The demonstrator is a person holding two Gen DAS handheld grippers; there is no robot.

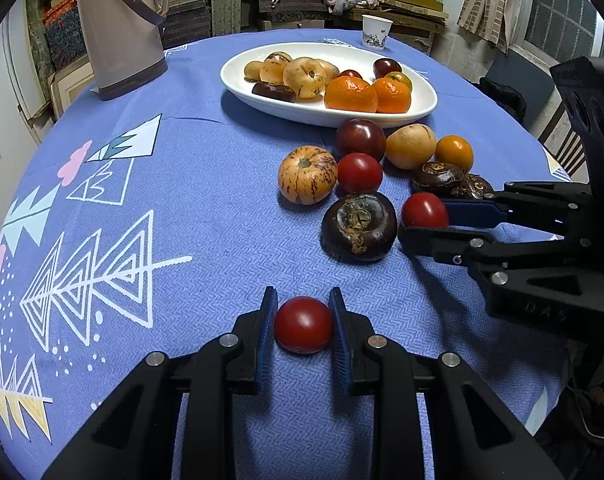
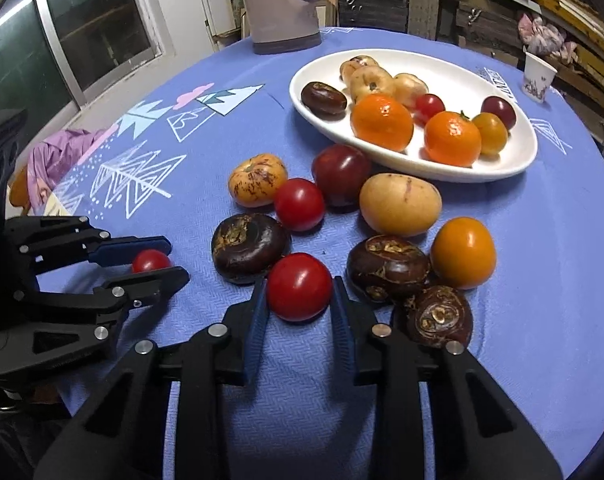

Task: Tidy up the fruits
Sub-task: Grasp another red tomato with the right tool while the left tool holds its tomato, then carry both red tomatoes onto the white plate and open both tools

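Left gripper (image 1: 303,326): jaws clamped on a red tomato (image 1: 303,325), its underside touching the blue tabletop (image 1: 206,208). Right gripper (image 2: 299,294): jaws clamped on a second red tomato (image 2: 299,286); loose fruit lies just beyond them, the white dish (image 2: 514,164) farther ahead.

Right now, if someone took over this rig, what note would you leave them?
Left gripper: shut on a red tomato, low over the cloth.
Right gripper: shut on another red tomato, beside the loose pile.
Dish: already holds oranges, pale fruits, small tomatoes, one dark fruit.
Left on the cloth: striped fruit, three dark fruits, a plum, a pale fruit, an orange tomato, a red tomato.
Next, probably: carry both tomatoes to the dish.
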